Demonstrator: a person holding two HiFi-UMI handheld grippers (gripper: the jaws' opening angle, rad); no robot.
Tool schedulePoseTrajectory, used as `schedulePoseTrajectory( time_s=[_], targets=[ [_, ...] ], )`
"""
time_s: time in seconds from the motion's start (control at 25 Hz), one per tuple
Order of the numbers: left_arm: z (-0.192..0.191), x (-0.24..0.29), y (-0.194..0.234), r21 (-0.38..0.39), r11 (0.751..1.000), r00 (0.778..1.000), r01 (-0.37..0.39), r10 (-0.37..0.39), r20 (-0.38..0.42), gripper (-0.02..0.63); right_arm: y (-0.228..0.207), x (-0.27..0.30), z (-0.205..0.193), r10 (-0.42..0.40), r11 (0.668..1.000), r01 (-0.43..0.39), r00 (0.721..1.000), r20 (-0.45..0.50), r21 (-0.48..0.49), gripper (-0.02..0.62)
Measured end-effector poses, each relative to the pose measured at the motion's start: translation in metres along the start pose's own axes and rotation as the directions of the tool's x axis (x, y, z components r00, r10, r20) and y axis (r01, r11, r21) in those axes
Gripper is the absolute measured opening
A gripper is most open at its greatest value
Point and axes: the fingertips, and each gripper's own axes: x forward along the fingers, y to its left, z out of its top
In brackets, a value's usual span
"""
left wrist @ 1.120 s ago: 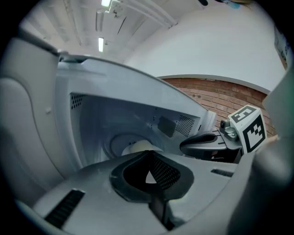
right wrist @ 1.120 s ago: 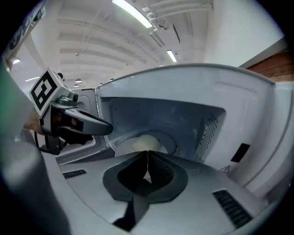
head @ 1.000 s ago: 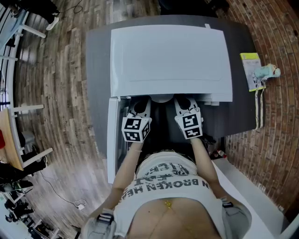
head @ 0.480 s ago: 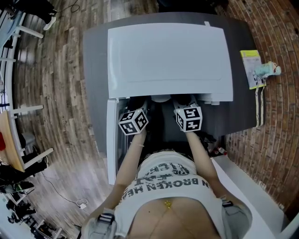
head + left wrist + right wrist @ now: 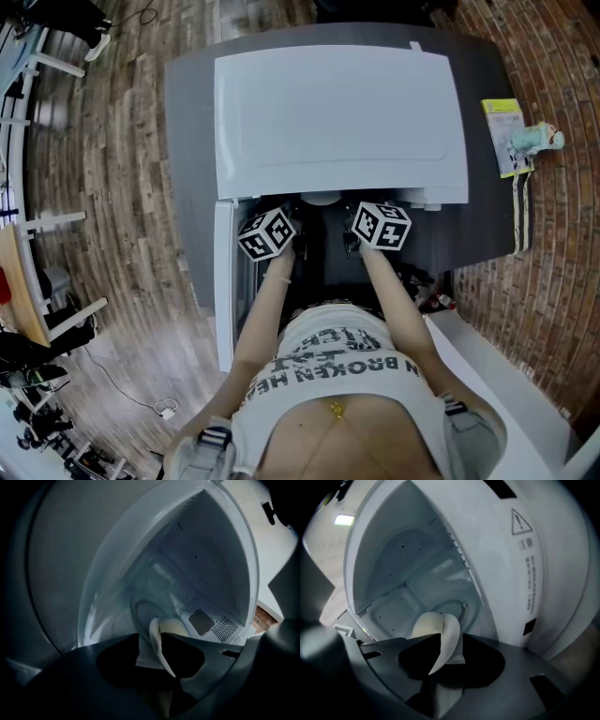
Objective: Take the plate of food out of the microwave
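A white microwave (image 5: 337, 112) stands on a dark grey table (image 5: 192, 141), its door (image 5: 224, 281) swung open to the left. Both grippers reach into its mouth, the left gripper (image 5: 281, 225) beside the right gripper (image 5: 361, 220). In the left gripper view the white plate (image 5: 158, 637) shows edge-on, its rim lying in the gap of the left gripper (image 5: 157, 656). The right gripper view shows the same plate (image 5: 443, 632) between the jaws of the right gripper (image 5: 445, 660). Both pairs of jaws have just been opening and stand wide. Any food on the plate is hidden.
The glass turntable (image 5: 143, 606) lies on the cavity floor behind the plate. A yellow-green booklet (image 5: 504, 141) and a small toy (image 5: 536, 142) sit at the table's right edge. Wooden floor lies to the left, brick to the right.
Both marker cubes have rolled so that other faces show, and both hands have sunk a little at the microwave's mouth.
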Motion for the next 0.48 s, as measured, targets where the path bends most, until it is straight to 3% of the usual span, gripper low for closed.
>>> schedulePoseTrajectory(
  time_s=[0.2, 0.36, 0.48],
  targets=[
    [0.0017, 0.0049, -0.0018, -0.04, 0.998, 0.999, 0.038, -0.037, 0.023, 0.127, -0.0089, 0.0063, 0.0001, 0.023, 0.985, -0.025, 1.0, 0.014, 0.168, 0.124],
    [-0.0017, 0.0079, -0.0044, -0.07, 0.995, 0.997, 0.071, -0.069, 0.024, 0.073, -0.0068, 0.0103, -0.001, 0.056, 0.983, -0.055, 0.998, 0.001, 0.176, 0.083],
    [0.0, 0.0089, -0.0064, -0.063, 0.995, 0.997, 0.079, -0.077, 0.026, 0.067, -0.0101, 0.0112, -0.0019, 0.068, 0.979, -0.068, 0.998, 0.003, 0.19, 0.069]
  ],
)
